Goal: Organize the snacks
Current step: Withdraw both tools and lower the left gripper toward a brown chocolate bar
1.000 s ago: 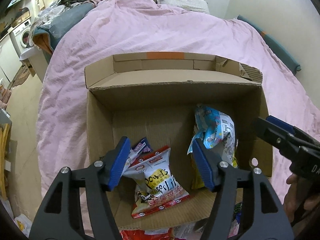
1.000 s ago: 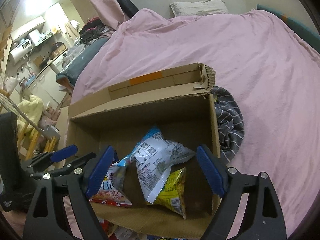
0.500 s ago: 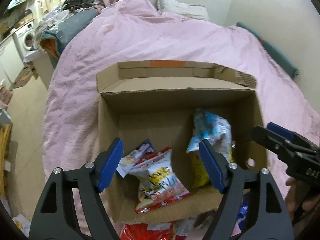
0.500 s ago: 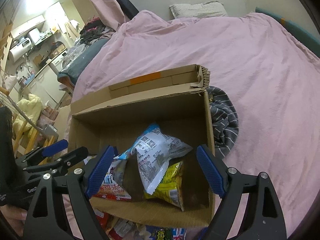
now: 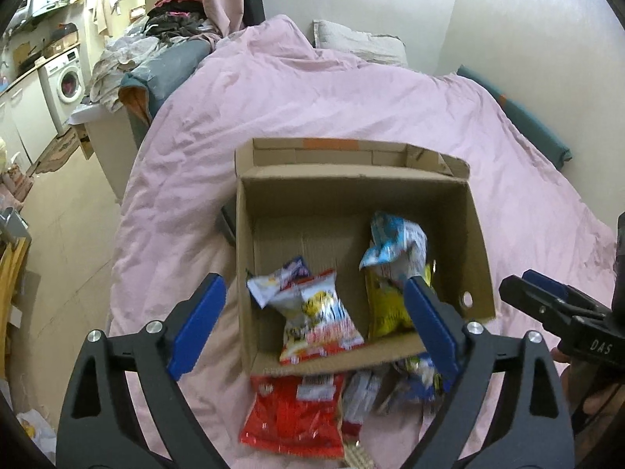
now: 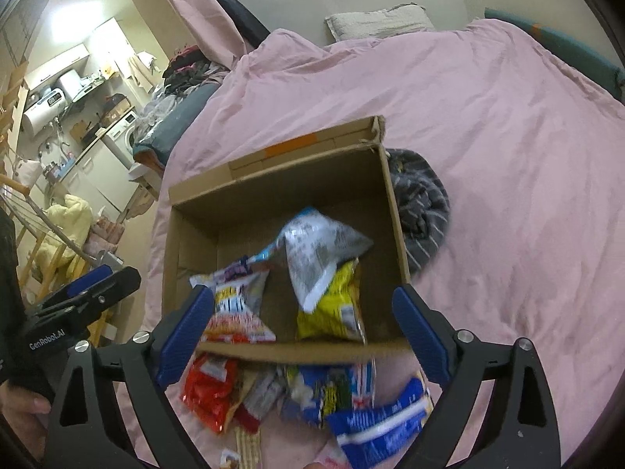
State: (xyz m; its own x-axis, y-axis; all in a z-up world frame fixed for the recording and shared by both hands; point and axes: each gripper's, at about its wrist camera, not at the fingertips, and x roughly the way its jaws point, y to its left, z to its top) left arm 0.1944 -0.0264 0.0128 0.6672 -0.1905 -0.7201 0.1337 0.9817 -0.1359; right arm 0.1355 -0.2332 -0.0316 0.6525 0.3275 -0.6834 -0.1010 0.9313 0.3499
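Observation:
An open cardboard box (image 5: 474, 234) (image 6: 394, 211) sits on a pink bedcover. Inside lie a red-and-white snack bag (image 5: 320, 320) (image 6: 234, 308), a yellow bag (image 5: 384, 305) (image 6: 332, 308) and a pale blue-and-white bag (image 5: 394, 246) (image 6: 320, 254). Loose packets lie in front of the box: a red one (image 5: 297, 414) (image 6: 211, 391) and blue ones (image 6: 375, 426). My left gripper (image 5: 312, 324) hovers above the box's near edge, jaws opening, nothing between them. My right gripper (image 6: 304, 332) hovers likewise, jaws opening and empty.
The pink bedcover (image 5: 351, 93) spreads around the box, with a pillow (image 5: 359, 43) at the head. A dark striped cloth (image 6: 422, 203) lies against the box's right side. A floor, a washing machine (image 5: 66, 78) and piled clothes are to the left.
Both grippers have drawn back and up from inside the box and opened wider. The loose packets in front of the box have come into view.

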